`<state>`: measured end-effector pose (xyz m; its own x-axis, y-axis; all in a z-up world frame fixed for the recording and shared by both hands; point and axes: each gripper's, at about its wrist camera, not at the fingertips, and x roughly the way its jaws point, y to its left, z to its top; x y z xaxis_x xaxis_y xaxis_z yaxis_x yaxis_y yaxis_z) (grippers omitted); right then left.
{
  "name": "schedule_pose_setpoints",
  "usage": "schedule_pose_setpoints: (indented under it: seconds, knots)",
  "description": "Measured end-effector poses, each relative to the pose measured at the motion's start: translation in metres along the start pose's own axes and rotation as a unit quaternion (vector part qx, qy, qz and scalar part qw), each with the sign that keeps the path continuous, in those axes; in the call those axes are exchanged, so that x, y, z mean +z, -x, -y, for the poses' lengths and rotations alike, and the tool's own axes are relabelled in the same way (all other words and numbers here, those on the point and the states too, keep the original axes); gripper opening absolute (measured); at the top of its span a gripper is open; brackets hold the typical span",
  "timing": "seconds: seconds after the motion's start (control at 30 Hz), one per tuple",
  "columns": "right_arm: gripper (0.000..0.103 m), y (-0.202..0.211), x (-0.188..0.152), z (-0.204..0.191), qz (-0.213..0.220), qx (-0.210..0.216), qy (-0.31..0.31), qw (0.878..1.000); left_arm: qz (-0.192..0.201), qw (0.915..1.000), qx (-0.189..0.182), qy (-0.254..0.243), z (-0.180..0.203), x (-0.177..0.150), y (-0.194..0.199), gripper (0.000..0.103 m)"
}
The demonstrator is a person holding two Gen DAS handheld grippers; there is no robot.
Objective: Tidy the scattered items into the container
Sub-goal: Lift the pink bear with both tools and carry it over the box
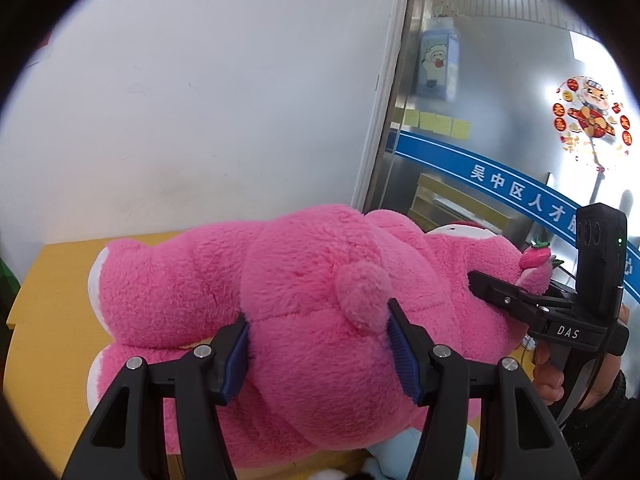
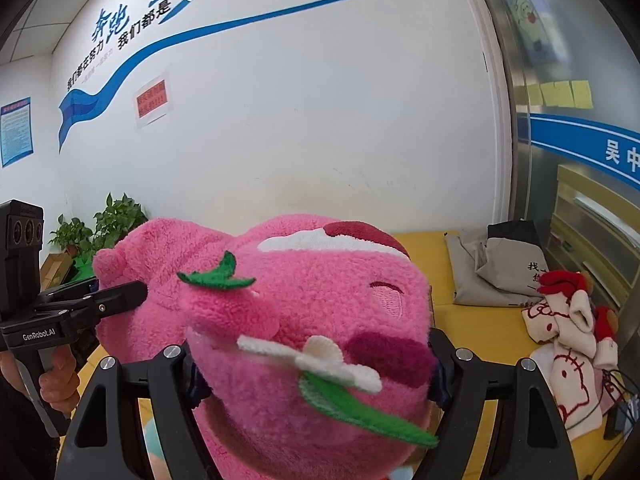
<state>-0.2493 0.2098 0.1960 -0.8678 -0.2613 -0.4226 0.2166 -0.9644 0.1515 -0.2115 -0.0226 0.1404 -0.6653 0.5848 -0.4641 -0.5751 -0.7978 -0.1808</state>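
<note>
A big pink plush bear (image 1: 304, 300) with a small tail and a strawberry on its ear is held up above the yellow surface (image 1: 52, 280). My left gripper (image 1: 320, 352) is shut on its rump, blue pads pressed into the fur. My right gripper (image 2: 316, 364) is shut on its head (image 2: 312, 320), which fills the right wrist view; it also shows at the right of the left wrist view (image 1: 500, 292). The left gripper also shows at the left of the right wrist view (image 2: 120, 296). No container is visible.
A white wall stands behind and a glass door (image 1: 500, 120) at right. On the yellow surface at right lie a grey cloth bag (image 2: 496, 268) and a white-and-red plush (image 2: 568, 340). Pale blue plush (image 1: 400, 460) lies below the bear. Potted plants (image 2: 100, 228) stand at left.
</note>
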Motion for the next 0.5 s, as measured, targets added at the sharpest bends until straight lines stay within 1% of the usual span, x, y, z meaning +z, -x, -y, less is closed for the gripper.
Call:
schedule_pose_setpoints:
  seconds: [0.13, 0.27, 0.37, 0.5]
  knots:
    - [0.084, -0.047, 0.021, 0.019, -0.013, 0.002, -0.01, 1.0, -0.009, 1.0, 0.002, -0.002, -0.02, 0.02, -0.043, 0.06]
    - [0.084, -0.1, 0.026, 0.039, -0.036, 0.003, -0.022, 0.999, -0.034, 0.9993, -0.003, 0.017, -0.046, 0.026, -0.094, 0.06]
    - [0.084, -0.142, 0.018, 0.054, -0.056, 0.0, -0.033, 0.998, -0.055, 0.9981, 0.001, 0.03, -0.066, 0.017, -0.134, 0.06]
    - [0.084, -0.199, -0.011, 0.077, -0.102, 0.002, -0.063, 0.993, -0.091, 0.9938, 0.002, 0.064, -0.094, -0.012, -0.188, 0.06]
